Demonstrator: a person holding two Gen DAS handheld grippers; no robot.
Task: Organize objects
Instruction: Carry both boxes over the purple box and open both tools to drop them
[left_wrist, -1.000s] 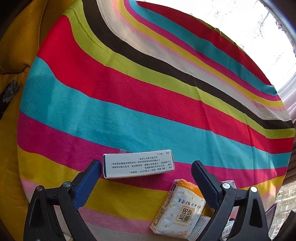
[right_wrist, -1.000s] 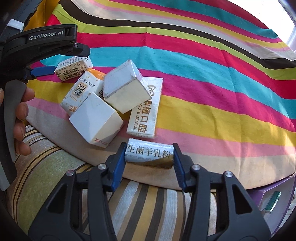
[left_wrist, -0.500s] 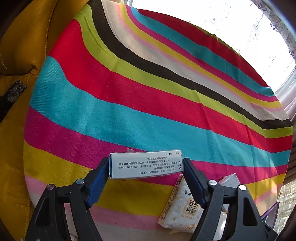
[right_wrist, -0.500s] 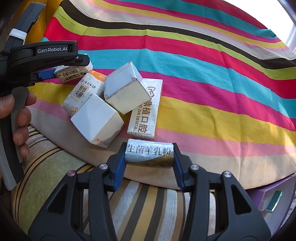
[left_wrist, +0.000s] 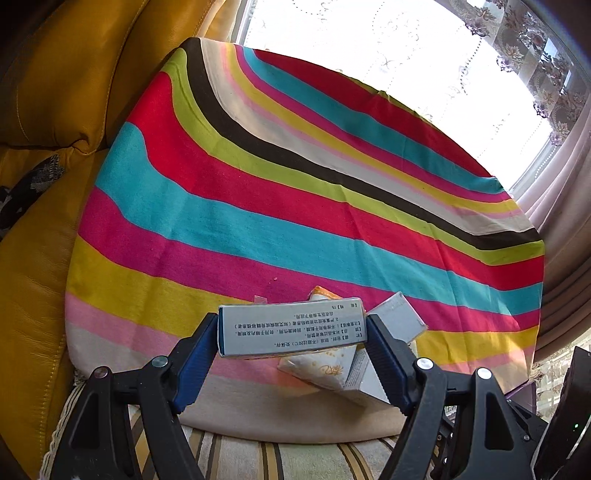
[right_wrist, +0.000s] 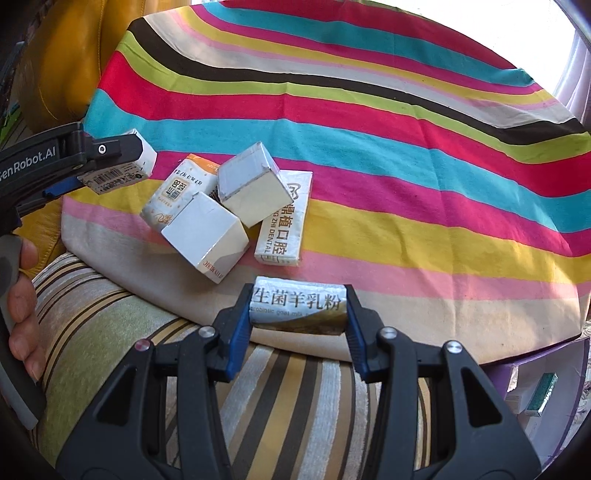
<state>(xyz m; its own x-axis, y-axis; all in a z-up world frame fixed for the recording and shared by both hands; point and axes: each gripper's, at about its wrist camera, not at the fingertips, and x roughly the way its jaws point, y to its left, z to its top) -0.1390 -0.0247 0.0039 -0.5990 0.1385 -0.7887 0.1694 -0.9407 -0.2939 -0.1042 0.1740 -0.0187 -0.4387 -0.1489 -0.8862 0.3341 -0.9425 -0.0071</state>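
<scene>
Across the whole scene spreads a striped cloth (left_wrist: 280, 206), its bands running red, teal, pink and yellow, laid over a yellow leather sofa (left_wrist: 40, 110) that shows at the far left. Near its front edge a striped cushion (right_wrist: 110, 332) lies under both tools.

On the cloth's near left part sits a heap of small boxes: a white carton (right_wrist: 205, 236), a grey-lidded box (right_wrist: 251, 192) tilted on top of it, a dental box (right_wrist: 284, 221) lying flat to their right, and an orange-and-white pack (right_wrist: 181, 188) on the left.

Left gripper (left_wrist: 291, 332) has just been closing its jaws, and its blue pads now pinch a long grey-blue printed box (left_wrist: 291, 328) by its two short ends, held crosswise and lifted clear of the cloth. Right gripper (right_wrist: 299, 310) squeezes a silver goat-milk packet (right_wrist: 299, 306) the same way, end to end, at the cloth's near edge.

Only the right-wrist view shows the whole heap, the left tool side-on with a person's hand (right_wrist: 22, 299) on its handle, and a purple box (right_wrist: 535, 387) at the near right. Only the left-wrist view shows the window and floral curtain (left_wrist: 546, 74) at the far right.
</scene>
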